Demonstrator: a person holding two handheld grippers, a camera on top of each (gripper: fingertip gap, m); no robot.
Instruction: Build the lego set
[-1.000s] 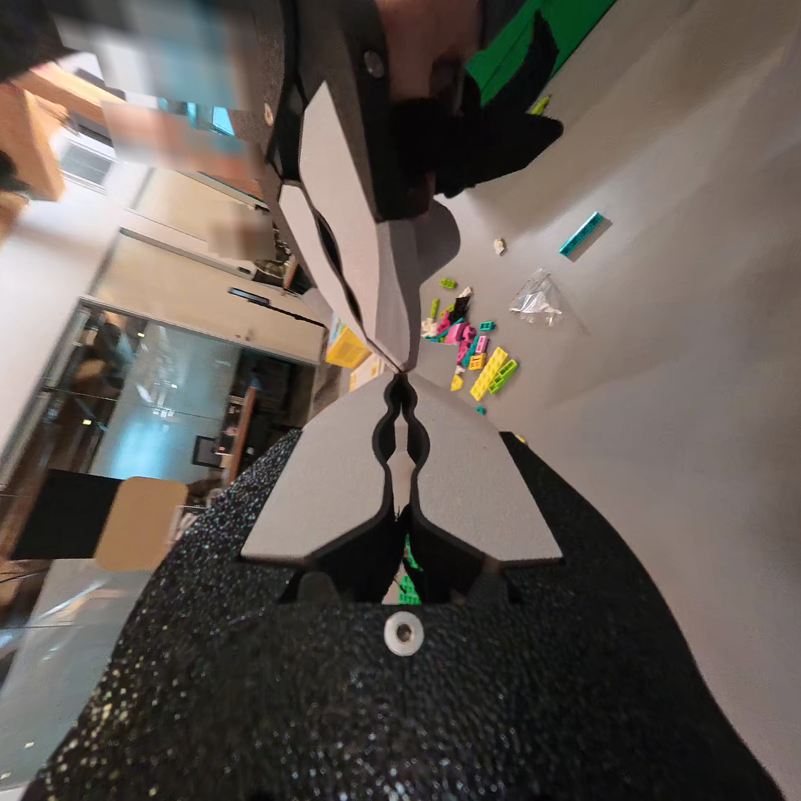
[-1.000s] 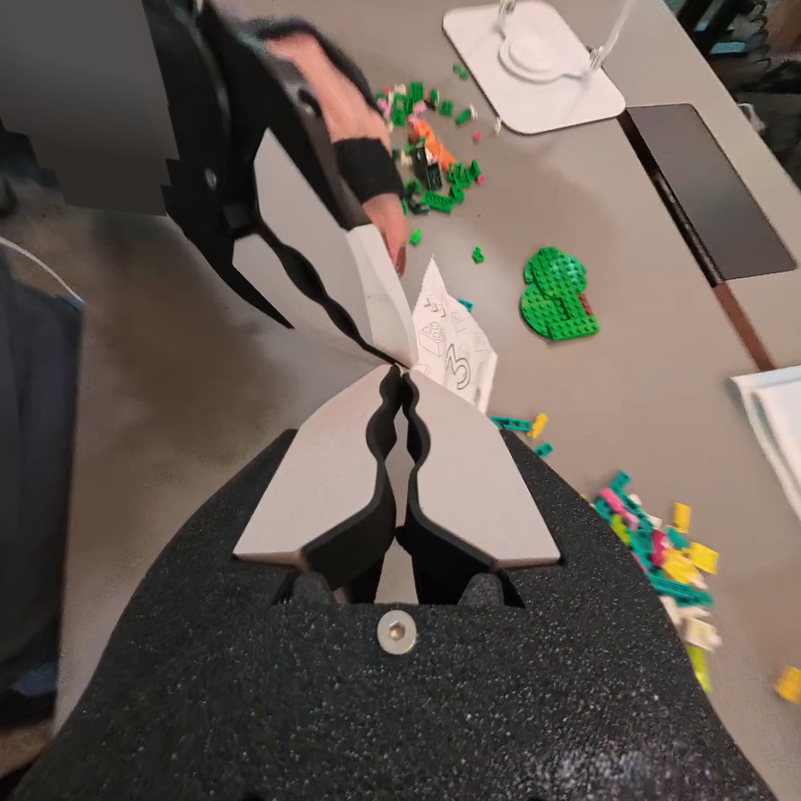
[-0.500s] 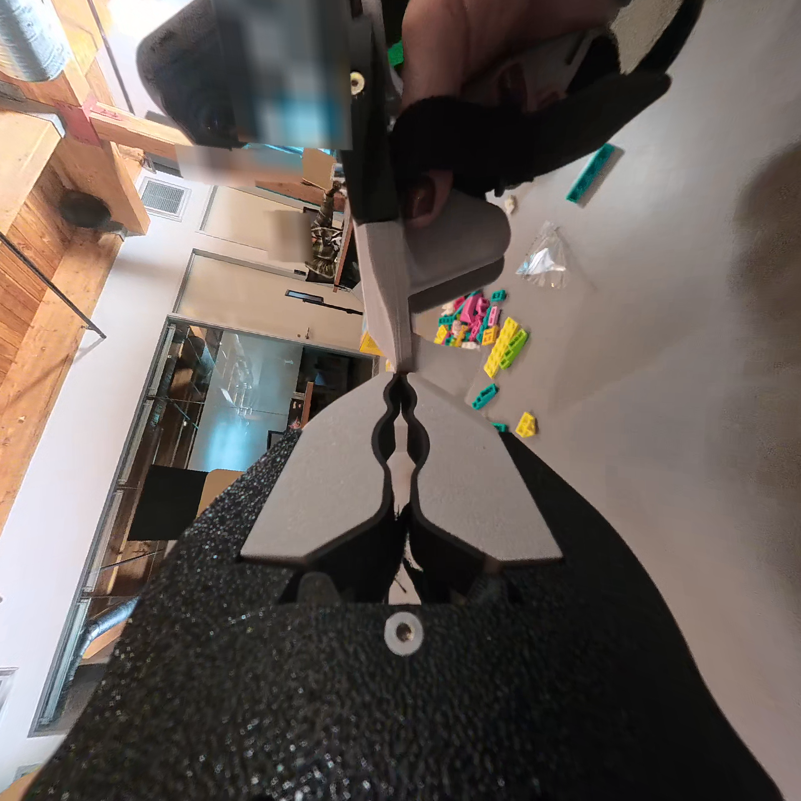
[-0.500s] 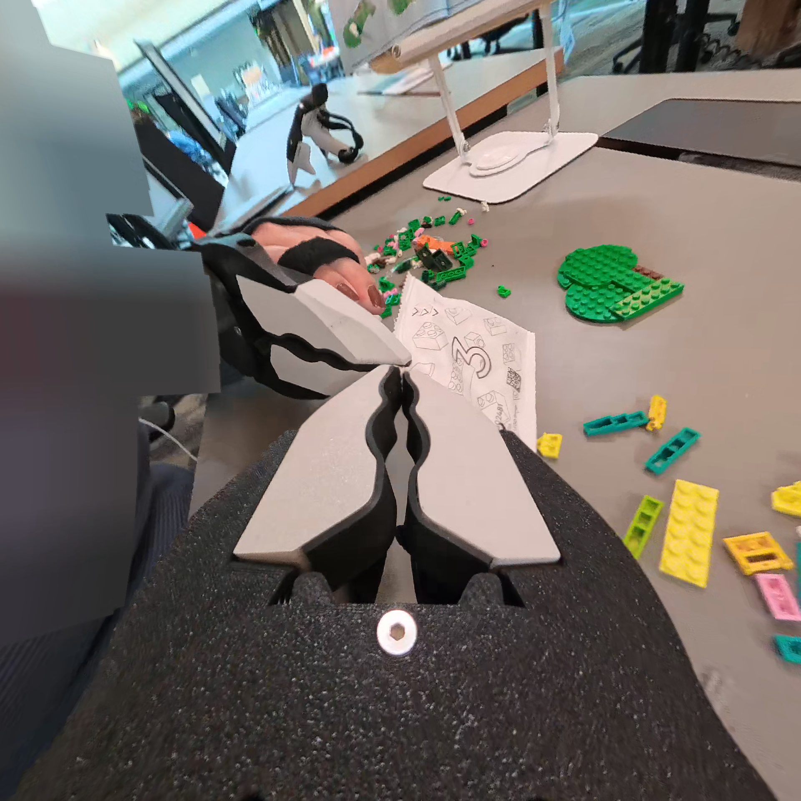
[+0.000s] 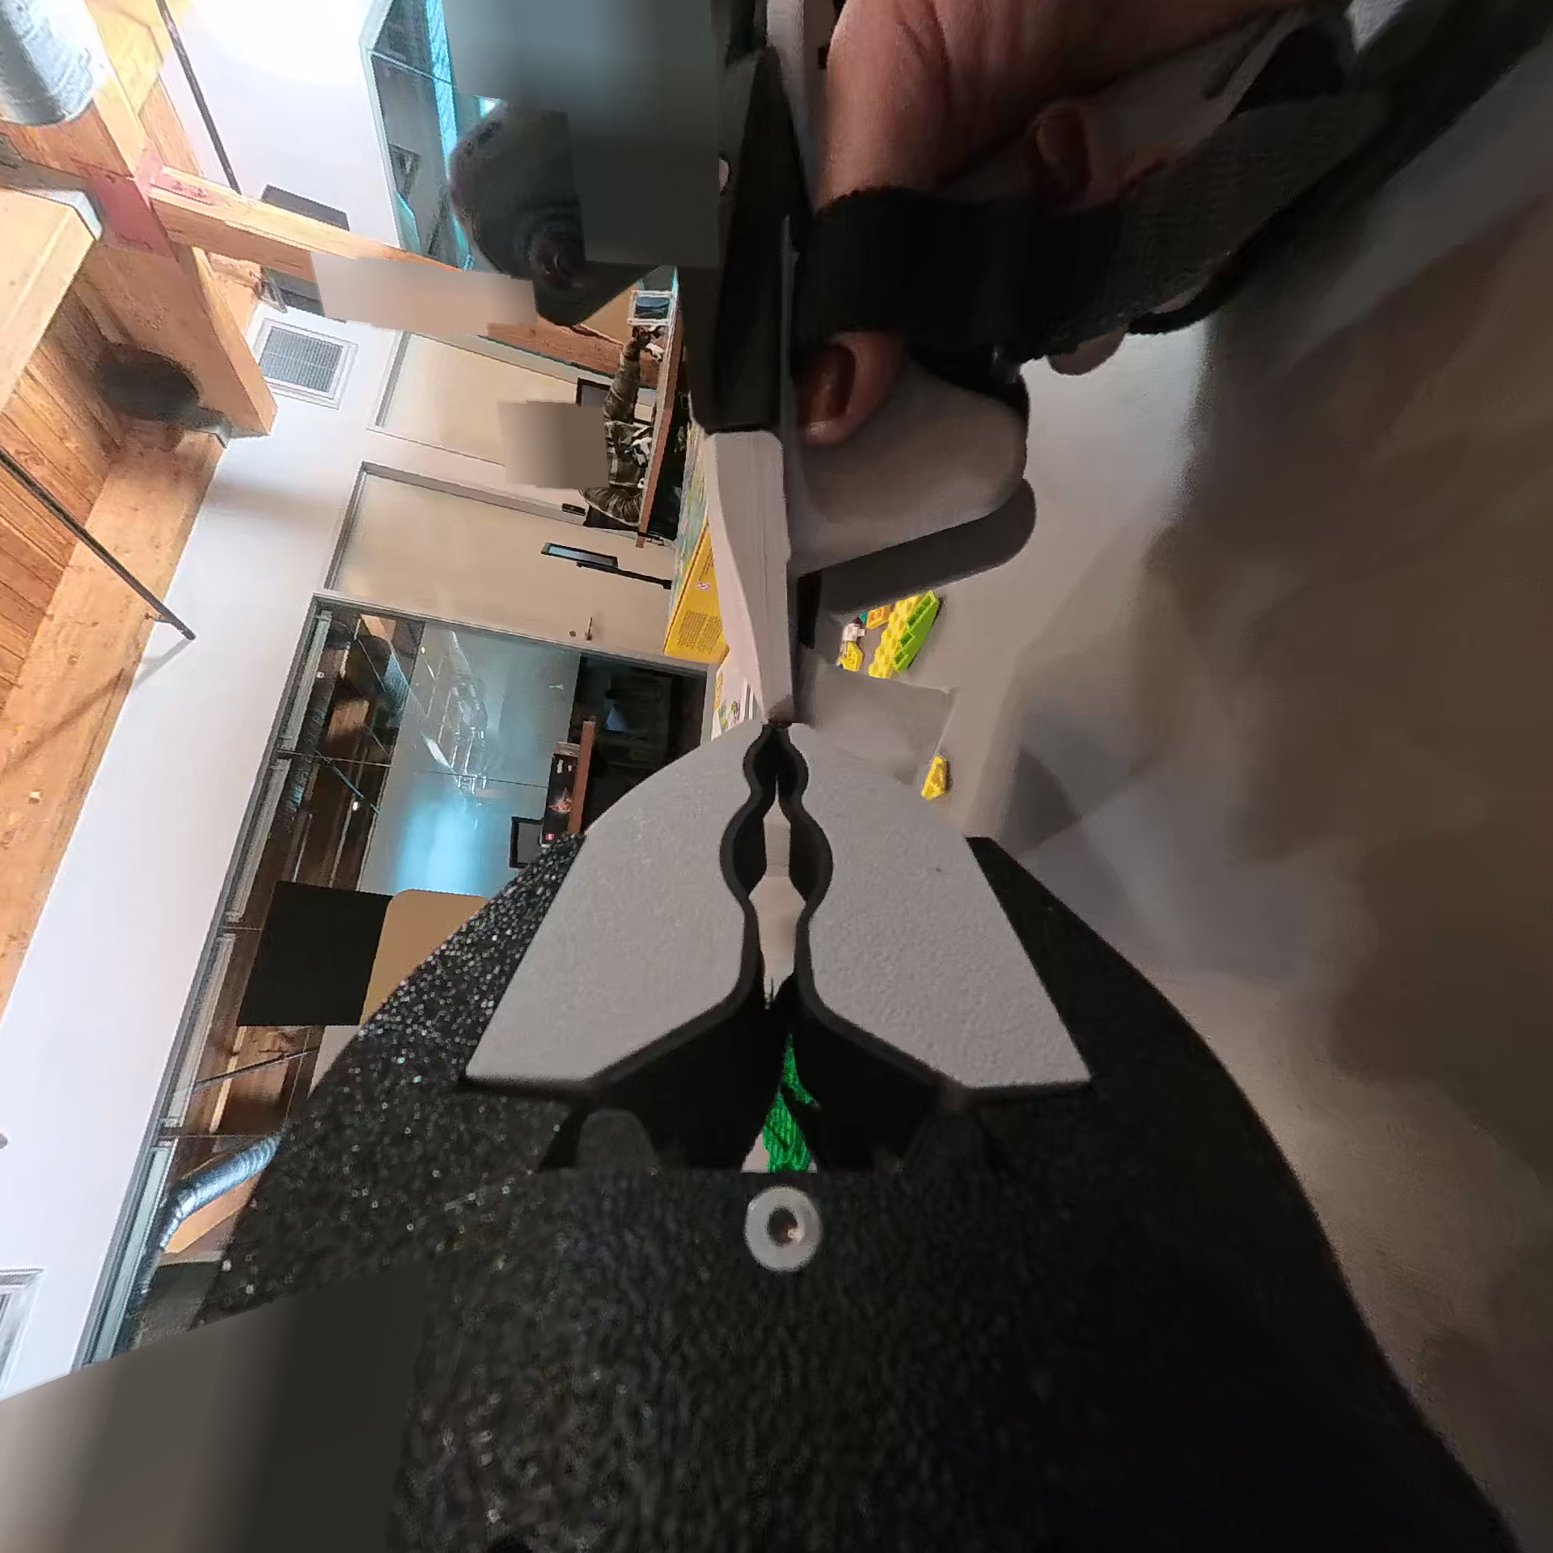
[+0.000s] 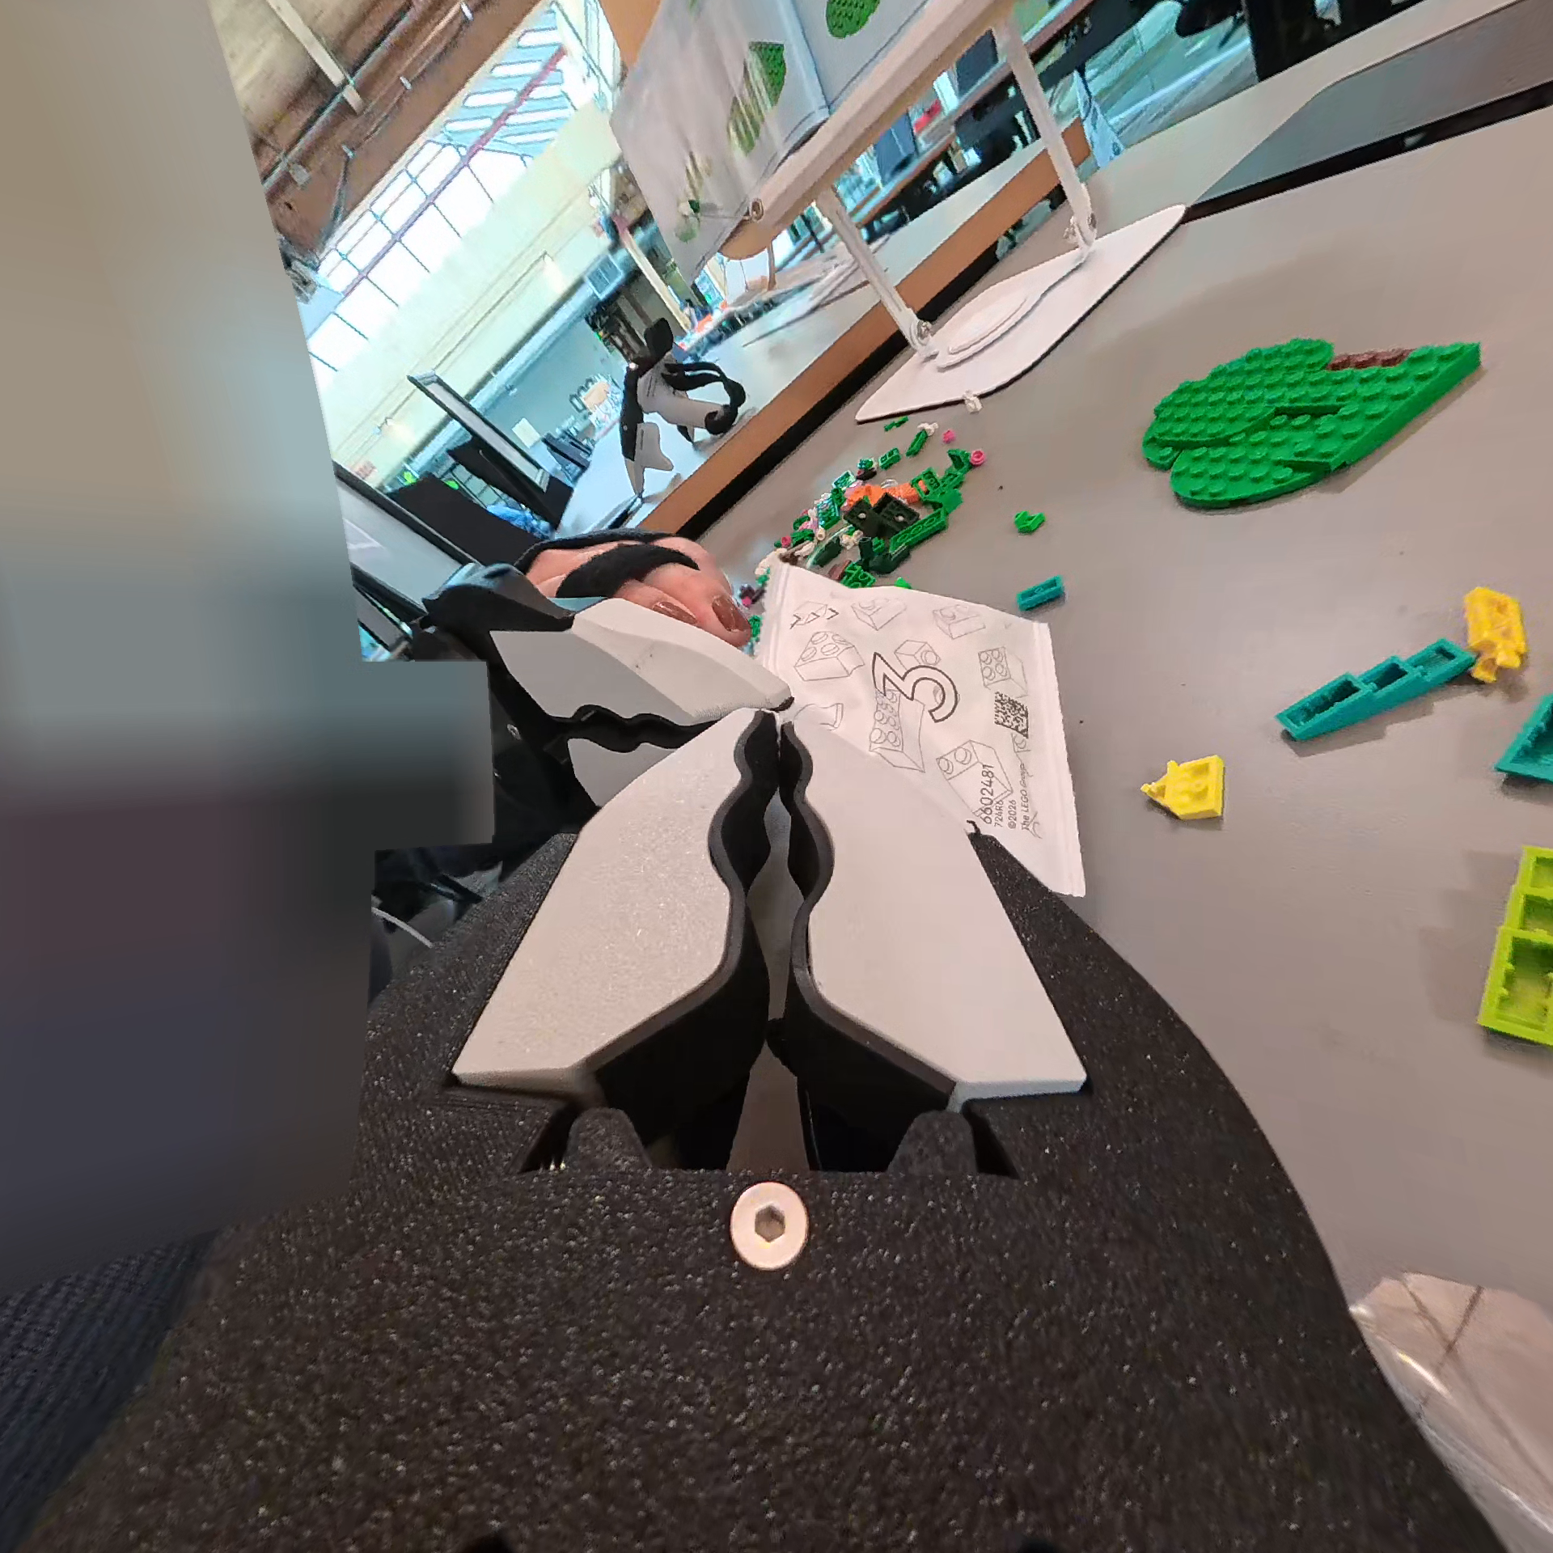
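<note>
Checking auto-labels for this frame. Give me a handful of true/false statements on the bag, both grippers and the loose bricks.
1. Both grippers pinch the white paper bag at one corner. True: the right gripper and left gripper meet tip to tip there, both shut.
2. The bag is torn fully open. False: it looks whole, no spilled contents visible.
3. The green plate lies flat on the table. True.
4. The left gripper holds a yellow brick. False: it grips the bag; the yellow brick lies on the table.
5. The stand sits behind the green plate. True.
</note>
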